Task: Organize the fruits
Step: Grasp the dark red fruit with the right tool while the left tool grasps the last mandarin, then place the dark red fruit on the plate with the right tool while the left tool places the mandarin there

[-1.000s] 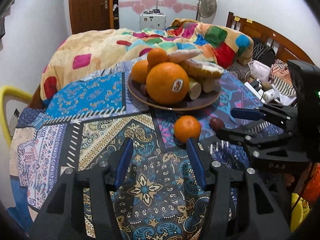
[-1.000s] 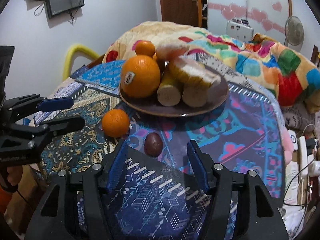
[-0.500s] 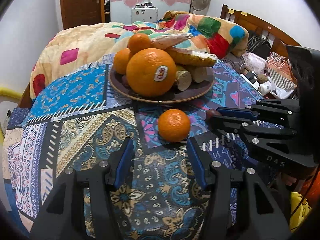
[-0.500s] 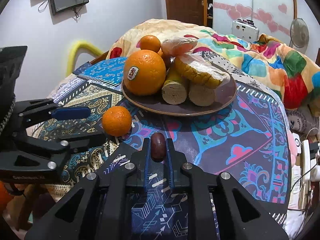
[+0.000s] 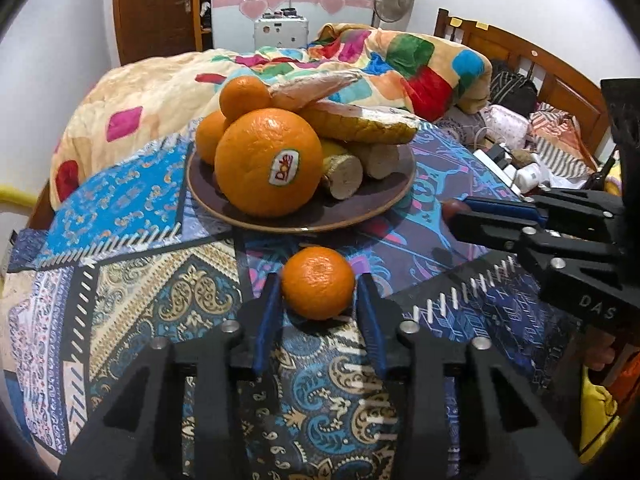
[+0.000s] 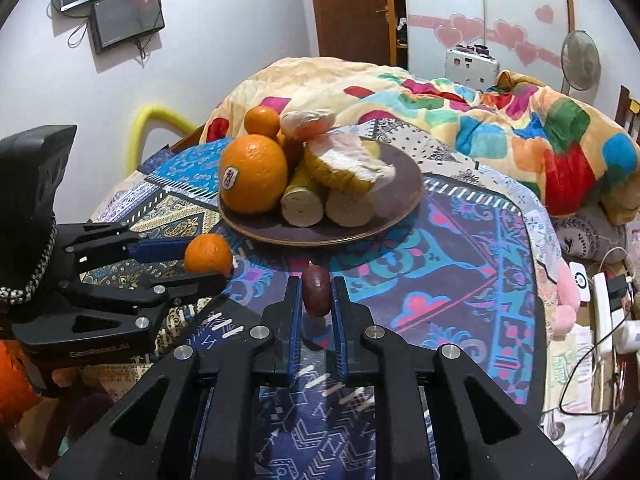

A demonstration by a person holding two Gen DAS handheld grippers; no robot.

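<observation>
A tabletop [image 6: 460, 280] draped in a patchwork patterned cloth [image 5: 140, 300] carries everything. On the cloth sit a dark brown plate [image 5: 360, 208] of fruit and, nearer, a small orange [image 5: 318, 282]. A dark reddish-brown fruit [image 6: 316, 290] is just beside them.

A sticker [image 5: 284, 168] reading "Dole" is showing on the large orange [image 5: 268, 162] on the plate [image 5: 304, 220]; the letters "DAS" are showing in white on the black body of the right gripper [image 5: 476, 216], seen in the left wrist view
</observation>
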